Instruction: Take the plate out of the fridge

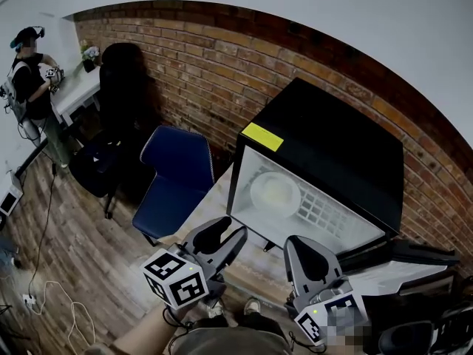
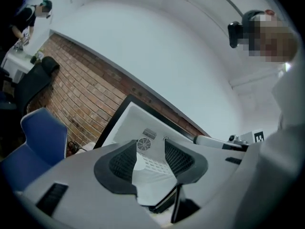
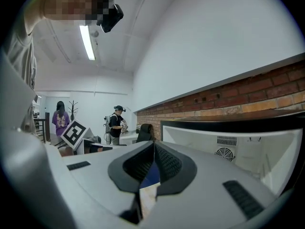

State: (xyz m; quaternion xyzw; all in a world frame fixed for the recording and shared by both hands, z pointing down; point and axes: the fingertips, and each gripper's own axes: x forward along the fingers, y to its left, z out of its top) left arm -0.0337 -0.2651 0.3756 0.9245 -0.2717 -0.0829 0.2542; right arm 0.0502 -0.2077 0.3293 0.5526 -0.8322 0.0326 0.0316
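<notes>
Brick wall (image 1: 222, 72): we've got it running behind everything.
Fridge (image 1: 325, 146): black box on the desk (image 1: 214, 198), open front facing us, white inside lit up.
Blue chair (image 1: 177, 168): standing at the desk's left end.
Left gripper (image 1: 230, 231): jaws wide apart, nothing between them, aimed into the fridge but short of it.
Right gripper (image 1: 299, 246): jaws together, empty, near the left one.
Plate (image 1: 275, 193): we see 1 pale round plate on the wire shelf inside the fridge, towards its left, untouched.

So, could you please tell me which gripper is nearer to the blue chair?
Left. The left gripper hangs just right of the chair; the right gripper is farther right, before the fridge.
</notes>
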